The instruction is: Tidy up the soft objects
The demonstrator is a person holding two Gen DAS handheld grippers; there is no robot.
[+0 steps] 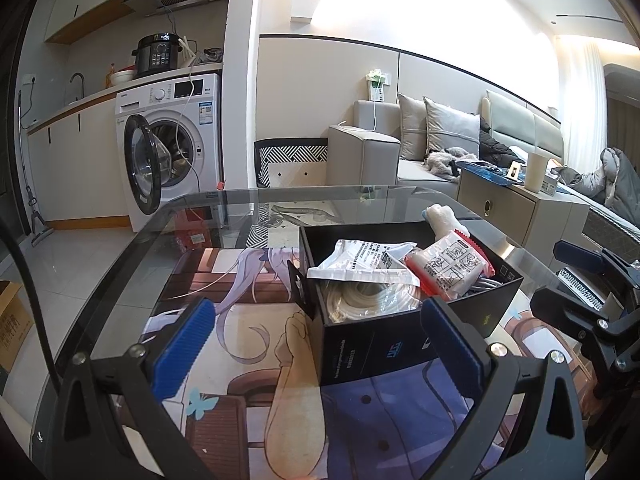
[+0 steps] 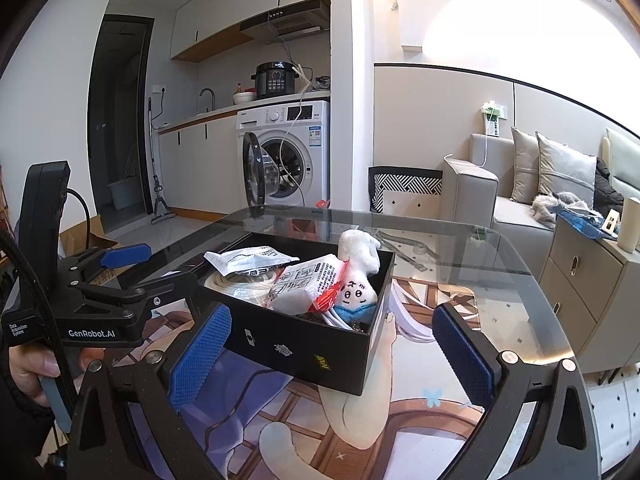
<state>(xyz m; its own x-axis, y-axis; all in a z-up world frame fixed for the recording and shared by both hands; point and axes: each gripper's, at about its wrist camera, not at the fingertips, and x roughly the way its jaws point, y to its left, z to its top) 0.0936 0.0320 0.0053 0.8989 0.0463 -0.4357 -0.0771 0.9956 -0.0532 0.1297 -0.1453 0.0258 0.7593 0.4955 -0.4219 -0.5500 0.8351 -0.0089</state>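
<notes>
Now both claws — the left claw and the right claw — are spread wide and hold nothing. The soft things sit in the black box, so the job looks nearly done — next, maybe tuck the plush toy down.

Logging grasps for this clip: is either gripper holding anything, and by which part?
Nothing held. The left gripper and right gripper are both open, short of the black box.

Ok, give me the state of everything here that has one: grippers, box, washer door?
left gripper: open, empty, short of the box.
right gripper: open, empty, fingers either side of the box corner.
black box: lidless, filled.
plush toy: inside the box, sticking above its rim.
washing machine door: swung open.
</notes>
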